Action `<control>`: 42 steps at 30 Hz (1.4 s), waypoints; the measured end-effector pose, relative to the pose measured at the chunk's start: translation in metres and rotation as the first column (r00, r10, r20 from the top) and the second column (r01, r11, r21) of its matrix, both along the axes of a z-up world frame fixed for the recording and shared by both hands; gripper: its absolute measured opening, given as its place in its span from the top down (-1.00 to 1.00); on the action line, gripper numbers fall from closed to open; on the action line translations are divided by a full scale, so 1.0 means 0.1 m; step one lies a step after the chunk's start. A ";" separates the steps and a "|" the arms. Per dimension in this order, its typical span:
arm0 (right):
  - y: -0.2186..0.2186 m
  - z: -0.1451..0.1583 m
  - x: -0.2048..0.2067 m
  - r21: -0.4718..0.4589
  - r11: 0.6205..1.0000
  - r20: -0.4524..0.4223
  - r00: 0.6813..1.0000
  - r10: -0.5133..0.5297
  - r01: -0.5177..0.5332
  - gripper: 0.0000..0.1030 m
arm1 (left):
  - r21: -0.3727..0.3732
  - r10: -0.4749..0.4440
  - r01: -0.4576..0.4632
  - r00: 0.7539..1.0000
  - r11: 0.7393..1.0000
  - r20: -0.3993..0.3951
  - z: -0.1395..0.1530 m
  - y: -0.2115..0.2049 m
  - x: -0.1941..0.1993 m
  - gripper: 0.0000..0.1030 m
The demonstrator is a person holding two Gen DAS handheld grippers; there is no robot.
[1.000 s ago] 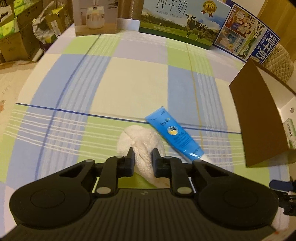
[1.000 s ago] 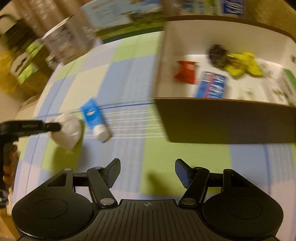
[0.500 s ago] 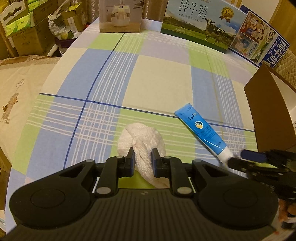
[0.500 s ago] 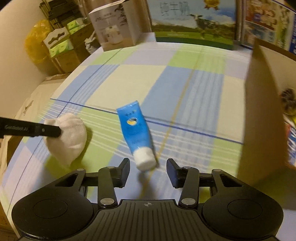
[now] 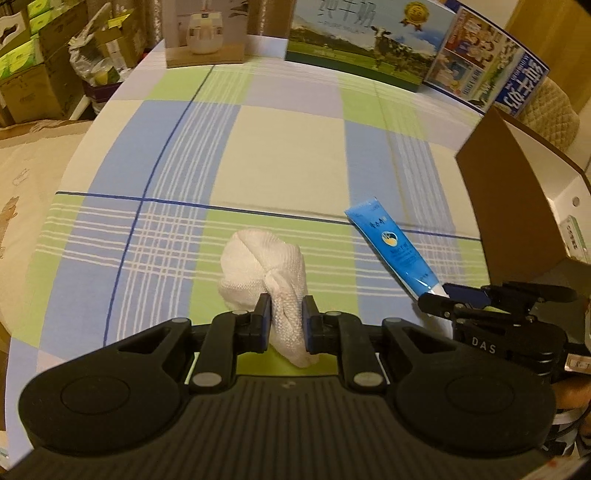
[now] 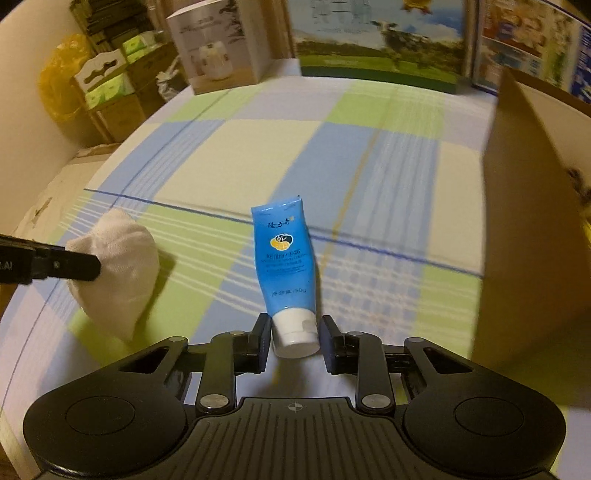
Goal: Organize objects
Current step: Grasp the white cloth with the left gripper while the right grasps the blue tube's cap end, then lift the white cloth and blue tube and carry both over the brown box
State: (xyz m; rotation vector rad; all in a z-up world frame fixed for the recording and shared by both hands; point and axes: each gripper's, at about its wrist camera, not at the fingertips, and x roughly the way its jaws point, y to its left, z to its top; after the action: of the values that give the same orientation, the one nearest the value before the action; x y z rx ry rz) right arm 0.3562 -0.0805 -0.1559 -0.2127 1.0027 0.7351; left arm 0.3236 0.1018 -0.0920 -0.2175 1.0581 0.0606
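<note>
A white knitted cloth bundle (image 5: 262,266) hangs in my left gripper (image 5: 286,321), which is shut on its lower end, just above the checked tablecloth (image 5: 288,147). In the right wrist view the same cloth (image 6: 118,266) shows at the left, with the left gripper (image 6: 85,264) on it. A blue tube (image 6: 284,258) with a white cap lies on the cloth, cap toward me. My right gripper (image 6: 295,332) is closing on that cap, with a pad against each side. The left wrist view shows the tube (image 5: 391,247) and the right gripper (image 5: 436,301) at its cap.
An open brown cardboard box (image 5: 517,206) with items inside stands at the right, close to the tube. A milk carton (image 5: 369,40), an appliance box (image 5: 205,33) and a blue carton (image 5: 491,70) line the far edge. Stacked boxes (image 5: 33,74) stand beyond the table's left edge.
My right gripper swung from the brown box down to the tube, and its jaws went from wide apart to closed around the cap. The left gripper kept hold of the cloth and shifted slightly.
</note>
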 end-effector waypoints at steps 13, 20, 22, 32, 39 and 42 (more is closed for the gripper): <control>-0.82 0.12 -0.49 -0.023 0.993 -0.067 0.991 -0.113 0.112 0.51 | -0.076 -0.166 0.163 0.986 0.984 -0.026 0.10 -0.41 -0.33 0.81; -1.00 0.16 -0.63 -0.015 0.987 -0.092 0.983 -0.160 0.159 0.50 | -0.041 -0.122 0.120 0.991 0.992 -0.051 -0.06 -0.47 -0.36 0.61; -1.01 0.15 -0.63 -0.008 0.986 -0.097 0.981 -0.167 0.167 0.50 | -0.028 -0.104 0.103 0.994 0.994 -0.044 -0.09 -0.46 -0.34 0.41; -0.84 0.08 -0.53 -0.047 0.987 -0.059 0.986 -0.155 0.153 0.16 | 0.039 -0.024 0.026 0.999 0.999 -0.032 -0.27 -0.40 -0.17 0.11; -0.72 0.04 -0.46 -0.072 0.990 -0.008 0.992 -0.125 0.124 0.14 | 0.075 -0.045 0.048 0.998 0.996 -0.034 -0.34 -0.46 -0.07 0.14; -0.65 0.03 -0.47 -0.106 0.989 0.025 0.995 -0.099 0.101 0.14 | 0.101 -0.061 0.064 0.998 0.993 -0.034 -0.36 -0.49 -0.05 0.21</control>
State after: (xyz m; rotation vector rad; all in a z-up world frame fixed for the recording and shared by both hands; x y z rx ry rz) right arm 0.3092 -0.1455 -0.1530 -0.2604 1.0280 0.5876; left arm 0.3190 0.0532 -0.1280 -0.0912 1.0888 0.0610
